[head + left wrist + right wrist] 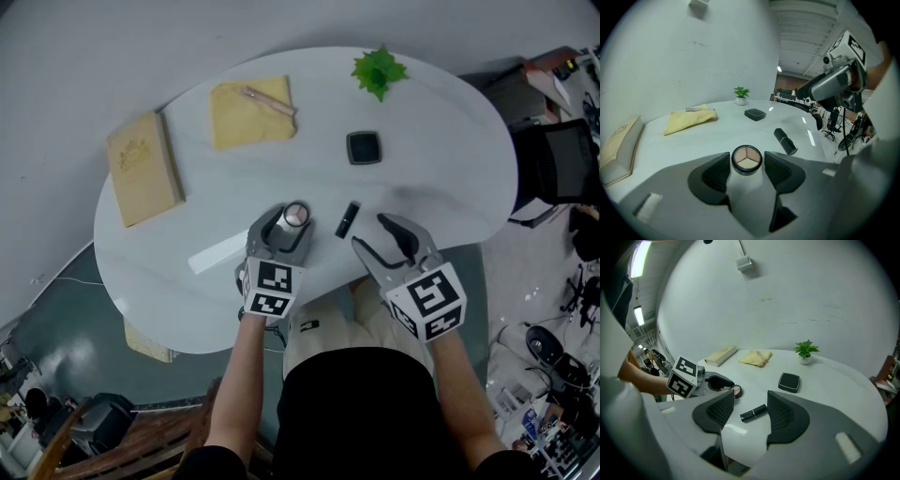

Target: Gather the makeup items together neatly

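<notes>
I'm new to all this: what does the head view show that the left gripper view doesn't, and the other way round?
Only the head view: the person's black top, the floor around the white table, and the left gripper's own marker cube. Only the left gripper view: the three powder shades inside the round pot standing between its jaws. Both: the book, yellow cloth, small plant, black square compact and black lipstick tube.

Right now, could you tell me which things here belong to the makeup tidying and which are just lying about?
Job: pot, lipstick, compact, probably the pink stick.
Lying about: book, cloth, plant.
</notes>
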Action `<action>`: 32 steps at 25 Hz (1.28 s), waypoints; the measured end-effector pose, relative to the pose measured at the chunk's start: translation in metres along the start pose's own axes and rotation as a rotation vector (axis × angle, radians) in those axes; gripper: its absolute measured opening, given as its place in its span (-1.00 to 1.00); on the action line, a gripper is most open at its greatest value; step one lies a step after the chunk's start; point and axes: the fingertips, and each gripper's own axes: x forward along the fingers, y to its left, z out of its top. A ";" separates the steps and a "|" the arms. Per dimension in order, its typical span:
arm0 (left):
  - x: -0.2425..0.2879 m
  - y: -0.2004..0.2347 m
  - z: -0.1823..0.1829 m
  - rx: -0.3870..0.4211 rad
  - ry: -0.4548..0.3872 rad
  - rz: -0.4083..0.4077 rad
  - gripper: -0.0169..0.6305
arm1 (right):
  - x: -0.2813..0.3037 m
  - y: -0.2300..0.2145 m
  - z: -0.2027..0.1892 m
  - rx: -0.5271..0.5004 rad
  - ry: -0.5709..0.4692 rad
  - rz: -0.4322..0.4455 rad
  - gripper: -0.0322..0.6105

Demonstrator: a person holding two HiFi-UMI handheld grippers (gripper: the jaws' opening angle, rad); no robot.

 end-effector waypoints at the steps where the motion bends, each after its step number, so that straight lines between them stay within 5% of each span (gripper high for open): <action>1: -0.002 0.000 0.000 -0.002 0.000 0.002 -0.24 | 0.002 0.000 -0.001 -0.007 0.005 0.001 -0.26; 32: -0.082 -0.012 0.019 -0.035 -0.027 0.067 -0.24 | 0.073 0.002 -0.066 -0.428 0.320 0.062 0.16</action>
